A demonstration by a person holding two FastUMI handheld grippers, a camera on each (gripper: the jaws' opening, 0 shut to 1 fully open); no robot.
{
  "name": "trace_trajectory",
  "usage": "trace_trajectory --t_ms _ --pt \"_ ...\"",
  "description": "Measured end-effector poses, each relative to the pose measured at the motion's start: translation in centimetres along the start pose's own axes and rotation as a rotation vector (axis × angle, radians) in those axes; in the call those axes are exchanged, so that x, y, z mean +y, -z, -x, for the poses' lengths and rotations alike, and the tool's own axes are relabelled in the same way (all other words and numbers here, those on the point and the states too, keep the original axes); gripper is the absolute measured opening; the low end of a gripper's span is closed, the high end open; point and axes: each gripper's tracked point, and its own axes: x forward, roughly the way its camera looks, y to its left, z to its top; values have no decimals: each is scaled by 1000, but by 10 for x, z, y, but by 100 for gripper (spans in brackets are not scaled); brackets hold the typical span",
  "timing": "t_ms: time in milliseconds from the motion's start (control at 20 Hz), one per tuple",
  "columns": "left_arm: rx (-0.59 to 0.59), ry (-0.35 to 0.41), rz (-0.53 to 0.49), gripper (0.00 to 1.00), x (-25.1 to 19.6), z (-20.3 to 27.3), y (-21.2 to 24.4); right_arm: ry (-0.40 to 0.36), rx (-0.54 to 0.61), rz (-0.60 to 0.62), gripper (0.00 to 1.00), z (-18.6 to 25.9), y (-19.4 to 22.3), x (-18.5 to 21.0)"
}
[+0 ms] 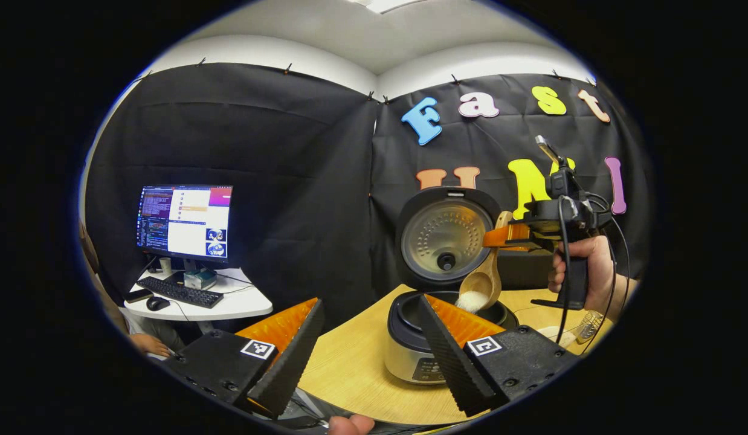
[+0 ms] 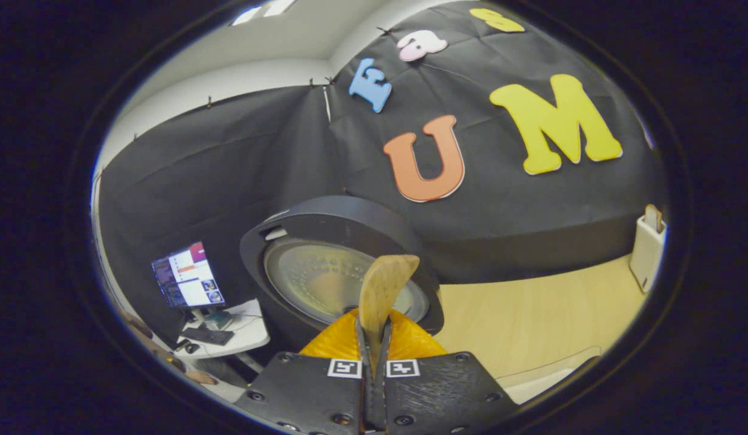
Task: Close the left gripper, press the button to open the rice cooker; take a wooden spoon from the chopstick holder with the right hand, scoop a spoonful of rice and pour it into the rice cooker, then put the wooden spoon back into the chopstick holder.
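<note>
Right now, in the left gripper view, the left claw (image 1: 365,338) hangs with its two fingers spread wide and nothing between them, low over the near edge of the wooden table (image 1: 350,362). Beyond its right finger sits the rice cooker (image 1: 410,344), its lid (image 1: 444,238) standing upright and open against the black cloth. Farther off, a hand (image 1: 582,272) holds the right claw (image 1: 501,237) above and to the right of the cooker. That claw pinches the handle of the wooden spoon (image 1: 486,275), which hangs down from it with the bowl lowest, tilted over the open pot. White rice (image 1: 472,300) lies in the spoon's bowl, right at the pot's rim. Off to the left, a monitor (image 1: 185,220) and a keyboard (image 1: 179,292) stand on a small white desk (image 1: 229,302).

Then, in the right gripper view, the right claw (image 2: 374,356) is pressed together on the spoon's handle (image 2: 383,290), whose flat rounded end sticks up between the fingers. Just behind it stands the cooker's open lid (image 2: 325,266), inner plate facing the camera. At the far right edge of the table (image 2: 531,326), well apart from the claw, the white chopstick holder (image 2: 646,248) stands upright with a wooden piece showing at its top.
</note>
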Motion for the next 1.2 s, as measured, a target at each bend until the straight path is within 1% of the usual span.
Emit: trace_trajectory --t_ms 100,350,500,650,750,850,950,1100,1200 --pt "-2 4 -2 99 -2 0 0 -3 -10 62 0 0 -3 9" --pt "-4 1 -6 99 1 2 -1 12 -70 281 0 8 -11 25" --pt "-9 -6 4 99 4 2 -3 9 -97 382 0 13 -12 40" --pt "-17 0 11 99 2 5 -7 30 -140 546 0 17 -10 49" --pt "-24 4 11 99 0 5 -9 24 -167 634 0 21 -7 60" --pt "-26 10 9 99 -2 6 -10 4 -175 646 0 25 -5 65" --pt "-23 14 14 99 -3 7 -10 -9 -166 614 2 25 -4 65" --pt "-28 31 36 99 -9 12 -14 -28 -133 529 0 26 3 61" --pt "-46 48 56 99 -13 14 -19 -34 -118 431 0 32 -3 53"
